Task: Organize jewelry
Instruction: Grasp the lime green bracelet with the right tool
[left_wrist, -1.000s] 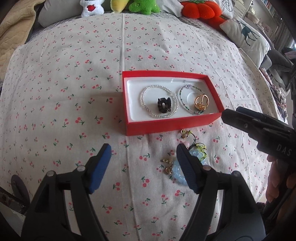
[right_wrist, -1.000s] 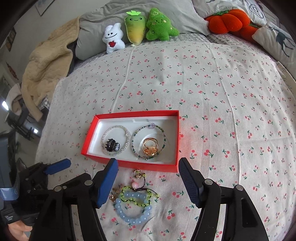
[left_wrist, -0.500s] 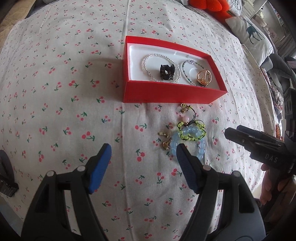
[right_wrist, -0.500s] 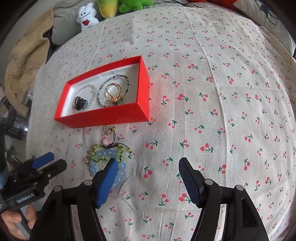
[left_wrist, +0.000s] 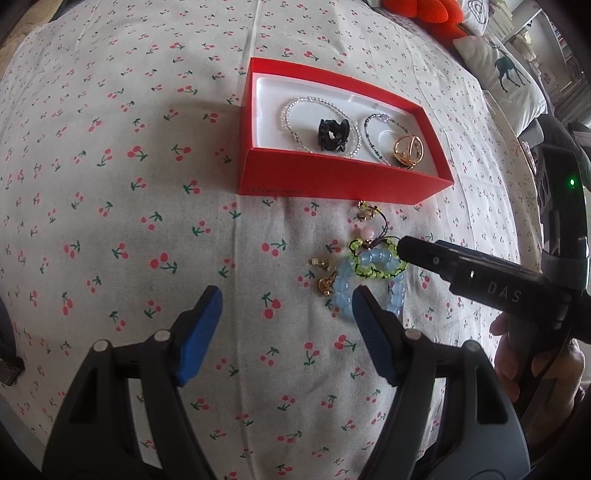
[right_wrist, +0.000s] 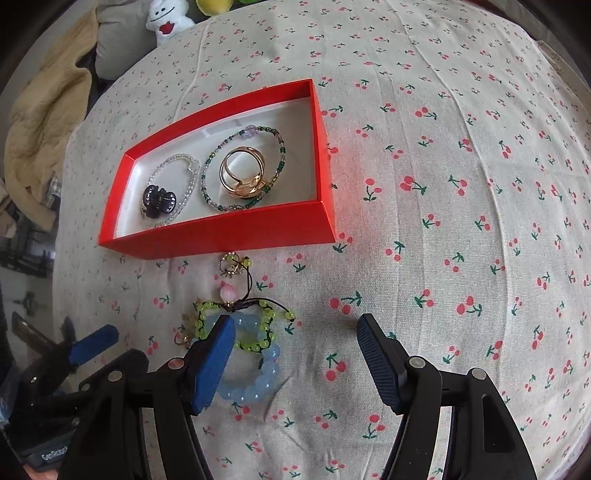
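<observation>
Two tools hang over a bed spread with a cherry-print cover (right_wrist: 461, 155). Both stand released with nothing between their pads: the left tool (left_wrist: 286, 325) above bare cloth, the right tool (right_wrist: 295, 354) just beside a loose jewelry pile. That pile lies on the cover near the red box (right_wrist: 221, 236): a pale blue bead bracelet (right_wrist: 255, 373) under a yellow-green beaded cord bracelet (right_wrist: 258, 332), with small gold earrings (left_wrist: 325, 280) to their left. Inside the box lie a clear bead bracelet (left_wrist: 314, 105), a black hair claw (left_wrist: 332, 134), a green bead bracelet (right_wrist: 280, 155) and a gold ring (right_wrist: 242, 173).
</observation>
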